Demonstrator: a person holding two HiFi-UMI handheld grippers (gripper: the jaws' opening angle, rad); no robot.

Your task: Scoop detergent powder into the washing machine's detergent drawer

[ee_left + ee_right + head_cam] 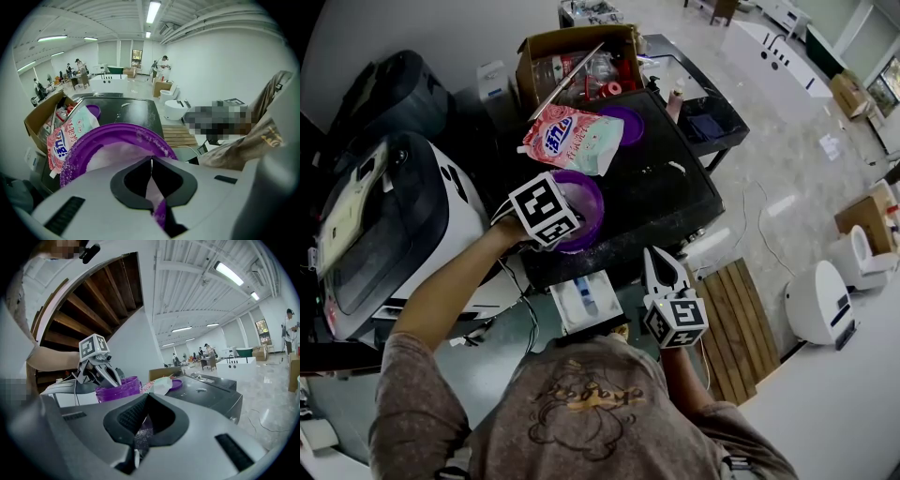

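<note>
A purple tub [586,202] of white powder stands at the front edge of the black washing machine top [666,192]. My left gripper [568,229] is shut on its near rim; in the left gripper view the jaws [151,161] pinch the purple wall, with the tub [108,140] just beyond. A pink detergent bag [572,139] and the purple lid [625,122] lie behind it. The detergent drawer [586,300] is pulled out below the tub. My right gripper [652,256] hovers right of the drawer, shut, tips up; its view [146,397] shows the tub [119,389]. A small white piece low between its jaws is unclear.
A cardboard box [581,61] of bottles sits at the back of the machine top, with a small bottle [675,98] beside it. A white and black appliance [384,225] stands at the left. A wooden slatted board [736,309] and a round white unit [820,300] are on the floor at the right.
</note>
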